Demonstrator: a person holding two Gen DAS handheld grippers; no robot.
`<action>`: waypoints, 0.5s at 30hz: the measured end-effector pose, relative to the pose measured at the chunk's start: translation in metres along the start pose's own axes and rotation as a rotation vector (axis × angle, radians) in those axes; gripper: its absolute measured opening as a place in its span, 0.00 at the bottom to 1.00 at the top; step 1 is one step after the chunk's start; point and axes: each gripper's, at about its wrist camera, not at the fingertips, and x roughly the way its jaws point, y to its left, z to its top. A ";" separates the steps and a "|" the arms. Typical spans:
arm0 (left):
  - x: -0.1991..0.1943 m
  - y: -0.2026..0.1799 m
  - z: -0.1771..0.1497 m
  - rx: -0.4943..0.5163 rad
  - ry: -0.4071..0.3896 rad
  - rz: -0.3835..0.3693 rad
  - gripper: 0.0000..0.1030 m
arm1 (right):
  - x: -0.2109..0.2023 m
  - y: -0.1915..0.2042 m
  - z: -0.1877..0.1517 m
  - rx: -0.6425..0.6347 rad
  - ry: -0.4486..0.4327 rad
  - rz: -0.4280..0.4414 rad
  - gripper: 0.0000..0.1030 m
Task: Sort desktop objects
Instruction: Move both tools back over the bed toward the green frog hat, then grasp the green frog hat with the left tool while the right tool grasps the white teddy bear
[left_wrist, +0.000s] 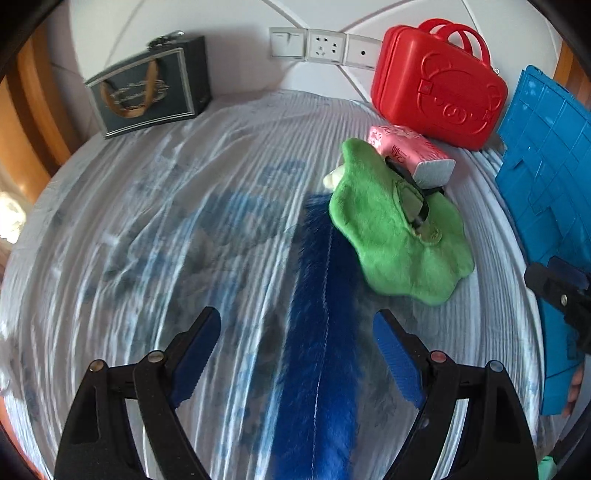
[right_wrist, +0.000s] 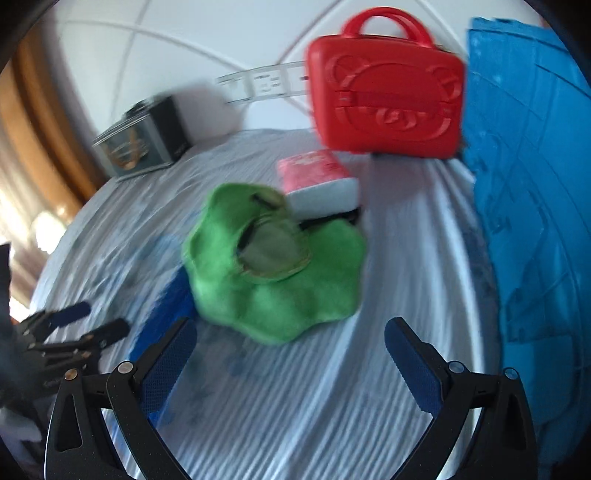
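At the counter's right edge the blue crate (right_wrist: 528, 206) is judged rigid. By the back edge the red case (right_wrist: 388, 99) is best lifted by its handles. The soft green plush (right_wrist: 273, 280) can be pinched anywhere. The left gripper (left_wrist: 295, 339) and right gripper (right_wrist: 291, 350) are both held wide and empty.

glossy plastic red case (left_wrist: 436, 88), fuzzy green plush (left_wrist: 395, 229)

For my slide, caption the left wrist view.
Open left gripper above blue furry strip, beside green plush.
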 end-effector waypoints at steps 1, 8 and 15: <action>0.004 -0.002 0.005 0.008 -0.002 -0.005 0.82 | 0.003 -0.004 0.004 0.010 -0.006 -0.027 1.00; 0.055 -0.024 0.049 0.051 0.023 -0.079 0.82 | 0.035 -0.028 0.030 0.072 0.005 -0.095 1.00; 0.110 -0.069 0.085 0.096 0.067 -0.135 0.79 | 0.065 -0.037 0.035 0.074 0.027 -0.131 1.00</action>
